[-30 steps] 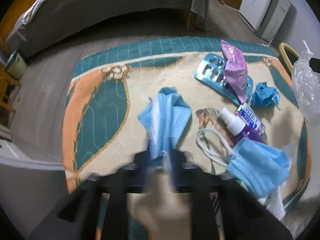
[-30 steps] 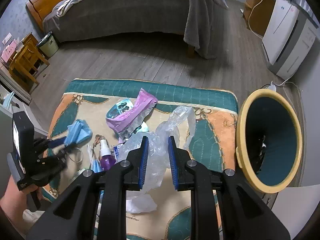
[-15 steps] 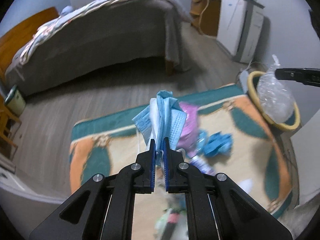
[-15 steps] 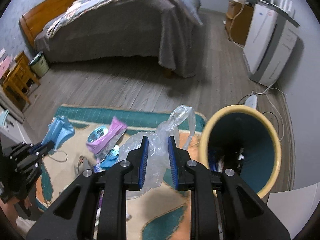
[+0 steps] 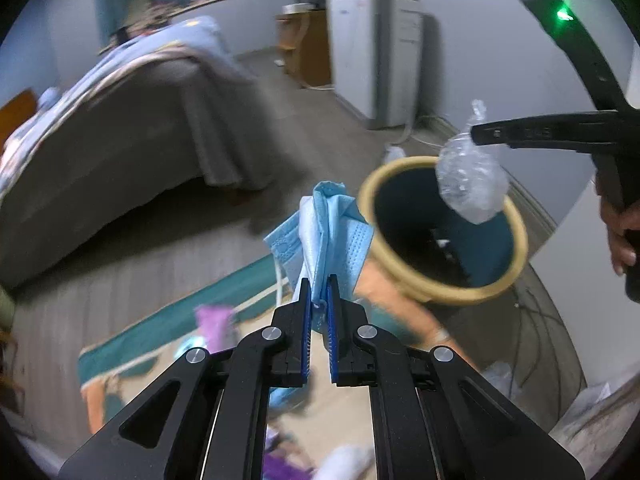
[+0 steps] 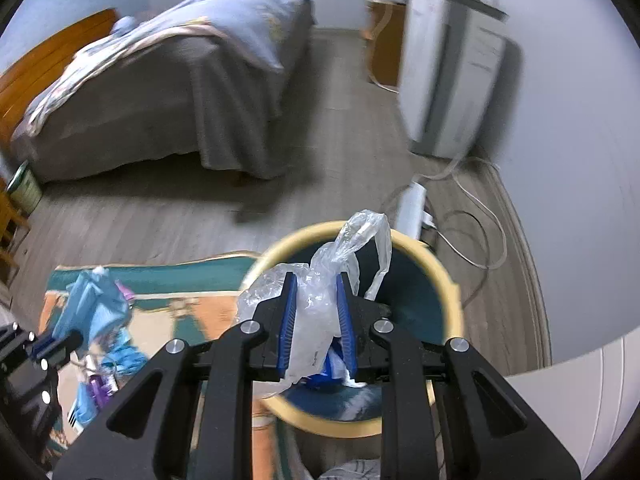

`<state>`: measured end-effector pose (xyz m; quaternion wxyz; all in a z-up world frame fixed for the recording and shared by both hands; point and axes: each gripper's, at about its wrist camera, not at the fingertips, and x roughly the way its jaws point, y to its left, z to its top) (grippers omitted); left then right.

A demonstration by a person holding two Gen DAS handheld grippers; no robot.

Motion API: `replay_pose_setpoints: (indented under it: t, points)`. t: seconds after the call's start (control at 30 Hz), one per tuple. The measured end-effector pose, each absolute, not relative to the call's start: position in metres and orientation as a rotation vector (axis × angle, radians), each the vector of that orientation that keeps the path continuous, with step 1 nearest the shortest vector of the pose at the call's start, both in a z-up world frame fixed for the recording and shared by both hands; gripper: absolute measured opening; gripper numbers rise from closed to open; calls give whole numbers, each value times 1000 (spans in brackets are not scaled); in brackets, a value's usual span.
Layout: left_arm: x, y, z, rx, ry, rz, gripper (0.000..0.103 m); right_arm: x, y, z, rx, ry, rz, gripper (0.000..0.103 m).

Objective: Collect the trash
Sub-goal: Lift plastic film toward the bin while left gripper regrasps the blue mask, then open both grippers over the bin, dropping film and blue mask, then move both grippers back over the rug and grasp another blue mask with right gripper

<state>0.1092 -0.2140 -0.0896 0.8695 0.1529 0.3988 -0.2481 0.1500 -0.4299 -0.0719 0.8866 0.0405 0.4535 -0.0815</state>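
Note:
My left gripper (image 5: 318, 292) is shut on a crumpled blue face mask (image 5: 324, 232) and holds it in the air, just left of the yellow-rimmed trash bin (image 5: 400, 280). My right gripper (image 6: 316, 292) is shut on a clear plastic bag (image 6: 320, 300) and holds it over the mouth of the bin (image 6: 448, 280). In the left wrist view the bag (image 5: 472, 184) hangs from the right gripper above the bin's opening. In the right wrist view the mask (image 6: 92, 304) shows at the left, in the left gripper.
More trash lies on the patterned rug (image 6: 200, 308): a purple packet (image 5: 216, 320) and blue pieces (image 6: 124, 356). A bed (image 6: 160, 92) stands behind. A white appliance (image 6: 452, 80) and a power strip with cables (image 6: 412, 208) are by the right wall.
Both grippers have swung right toward the bin. The bag has moved from beside the bin to over its mouth. The mask has been lifted from the rug and carried up to the bin's left side.

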Motion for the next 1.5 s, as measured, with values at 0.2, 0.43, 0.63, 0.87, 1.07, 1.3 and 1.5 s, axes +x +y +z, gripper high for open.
replay_pose_setpoints:
  t: [0.2,0.43,0.63,0.87,1.07,1.3,1.5]
  points:
    - [113,-284,-116,382,875,-614,8,144,-484,-94,169,975,-274,20]
    - [126,-330,-149,412,921,-644,8,147,-511,-124,252,1026,-339,20]
    - [137,-342,-153,429,904,-647,35,151,-506,-130,270,1034,-326,32]
    - [131,-331,-143,402,859,-638,80,151,-507,-128,296,1014,-313,66]
    - [124,-295,-123,339,831,-569,92,155,-488,-120,284,1010,-258,91]
    - [114,-222,-92,257,815,-450,94,149,-446,-92,202,967,-207,97]
    - [92,-157,-61,220,789,-349,95,132,-405,-72,177,948,-127,97]
